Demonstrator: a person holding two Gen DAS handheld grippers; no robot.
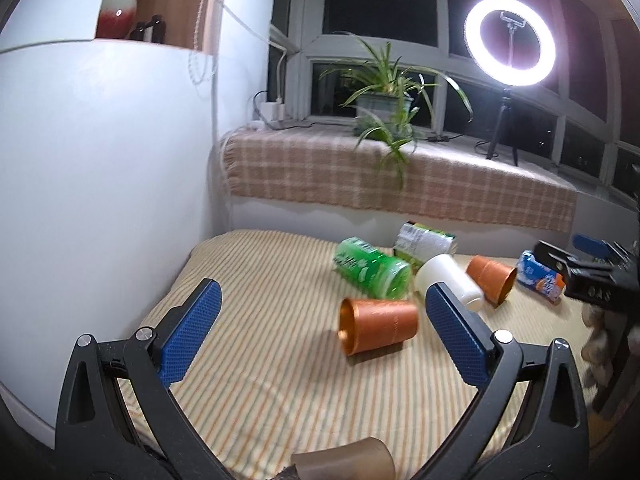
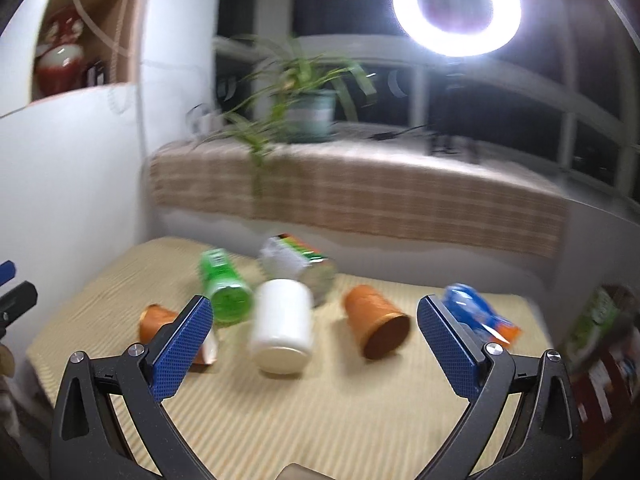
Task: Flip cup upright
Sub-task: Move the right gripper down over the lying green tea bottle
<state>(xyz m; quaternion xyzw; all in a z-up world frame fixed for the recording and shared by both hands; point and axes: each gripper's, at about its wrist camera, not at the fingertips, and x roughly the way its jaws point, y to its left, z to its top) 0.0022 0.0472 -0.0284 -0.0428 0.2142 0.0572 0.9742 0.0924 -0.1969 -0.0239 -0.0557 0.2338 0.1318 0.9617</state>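
At one o'clock between the left gripper point(image 1: 322, 336) fingers lies the near copper cup point(image 1: 378, 330) — axis crosswise, mouth leftward; both grippers spread, empty, right gripper point(image 2: 314, 346) farther.

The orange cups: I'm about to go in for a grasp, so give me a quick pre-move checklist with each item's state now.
1. Left gripper open: ok.
2. Right gripper open: ok.
3. Near orange cup on its side, free to grasp: ok.
4. Far orange cup clear of the white bottle: ok.
5. Either cup upright: not ok.
6. Right wrist view sharp enough for aiming: not ok, blurred.
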